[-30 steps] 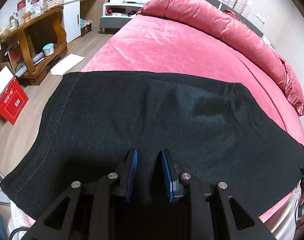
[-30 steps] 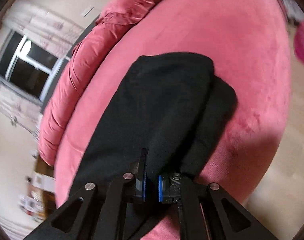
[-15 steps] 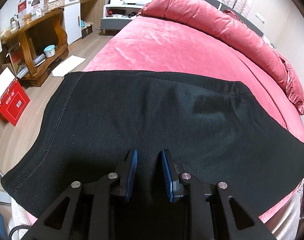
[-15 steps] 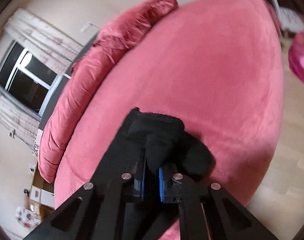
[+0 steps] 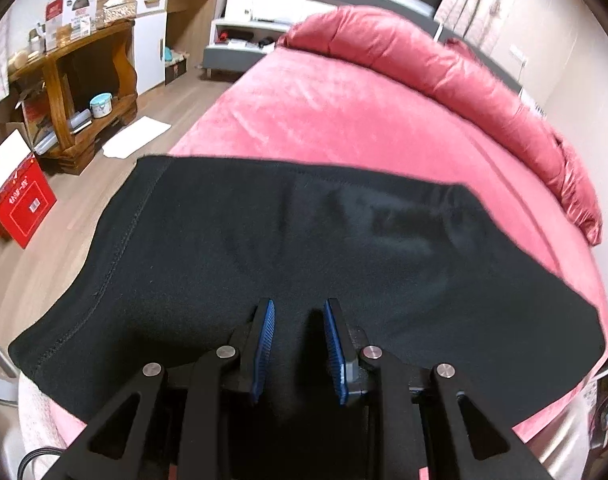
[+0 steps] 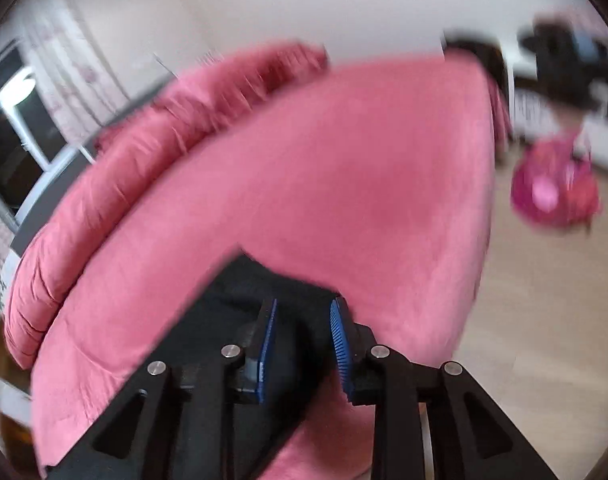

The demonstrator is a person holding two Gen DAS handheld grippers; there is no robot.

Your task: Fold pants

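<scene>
Black pants (image 5: pixel 304 232) lie spread flat across the near part of the pink bed (image 5: pixel 344 120). My left gripper (image 5: pixel 298 308) hovers over their near edge, its blue pads apart, and I see no cloth pinched between them. In the blurred right wrist view, my right gripper (image 6: pixel 304 304) is above the end of the pants (image 6: pixel 239 288) on the bed (image 6: pixel 344 180). Its jaws are opening. The black cloth shows below and between the pads, which do not press on it.
A rolled pink quilt (image 5: pixel 444 68) runs along the far side of the bed. On the wood floor to the left stand a wooden shelf unit (image 5: pixel 83 80), a red box (image 5: pixel 19 204) and a white sheet (image 5: pixel 137 136). A pink bag (image 6: pixel 552 192) sits past the bed's edge.
My right gripper rose and tilted up, and its jaws parted from the bunched black cloth they were pinching. The left gripper and the spread pants stayed almost still.
</scene>
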